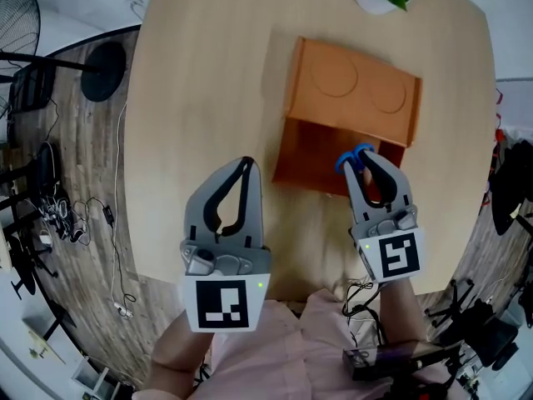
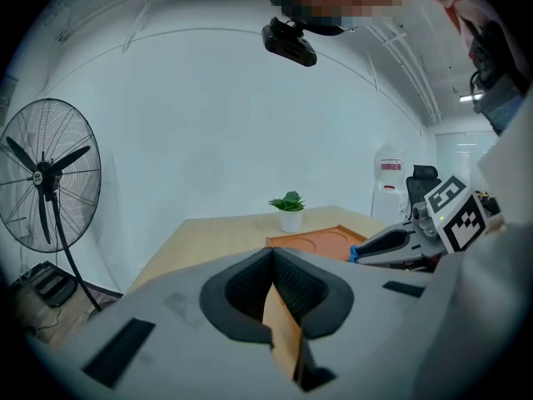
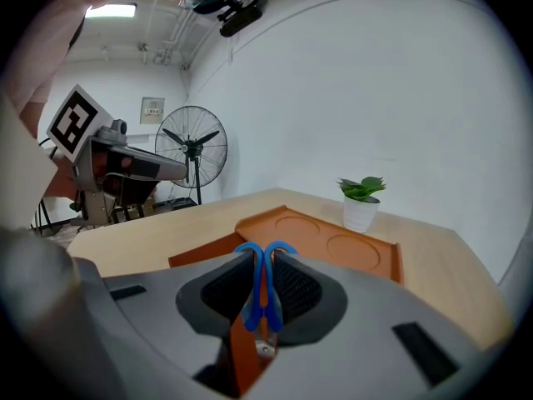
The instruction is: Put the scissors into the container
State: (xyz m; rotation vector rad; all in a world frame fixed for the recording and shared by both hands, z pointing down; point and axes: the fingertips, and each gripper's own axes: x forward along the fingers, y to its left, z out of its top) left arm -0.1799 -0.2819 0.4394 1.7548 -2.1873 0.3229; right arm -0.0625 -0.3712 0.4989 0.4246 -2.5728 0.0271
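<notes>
Blue-handled scissors (image 3: pixel 254 307), seemingly one pair, clamped in right tongs (image 3: pixel 261 255).

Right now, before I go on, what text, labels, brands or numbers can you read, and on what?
No words or numbers are readable.
The left cube, on the left gripper: black-and-white squares, no letters.
The right cube, on the right gripper: likewise.
The red label on the white unit, left gripper view: too blurred.
The wall plate, right gripper view: too small.
</notes>
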